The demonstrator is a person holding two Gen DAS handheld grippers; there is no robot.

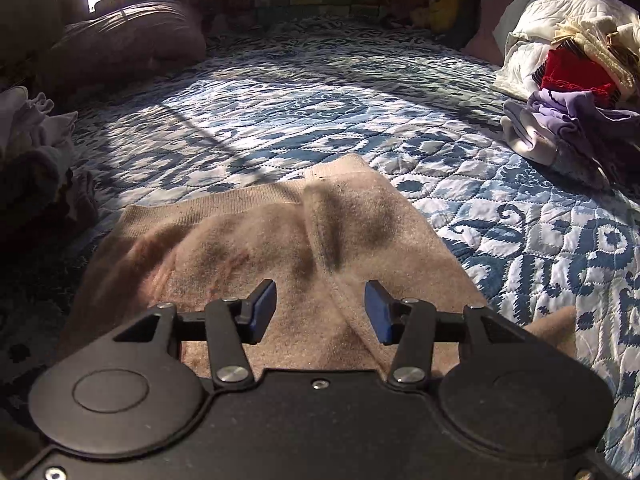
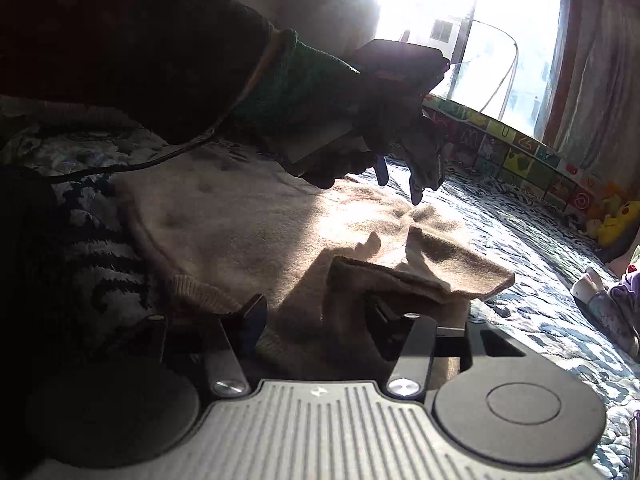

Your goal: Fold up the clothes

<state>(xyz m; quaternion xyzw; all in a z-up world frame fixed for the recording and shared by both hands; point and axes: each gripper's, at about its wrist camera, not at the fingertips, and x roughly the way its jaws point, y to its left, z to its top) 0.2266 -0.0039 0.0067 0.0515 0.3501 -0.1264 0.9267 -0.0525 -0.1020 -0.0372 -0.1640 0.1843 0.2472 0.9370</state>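
Left wrist view: the left gripper hangs released, jaws apart, over a tan sweater spread on the quilt; no writing is legible.

Right wrist view: the right gripper, jaws apart, holds nothing, its fingers straddling a raised sweater fold.

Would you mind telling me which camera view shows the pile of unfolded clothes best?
The left wrist view: the pile of unfolded clothes sits sunlit at the right, red, cream and purple items distinct. The right wrist view catches only its purple edge at the frame's border.
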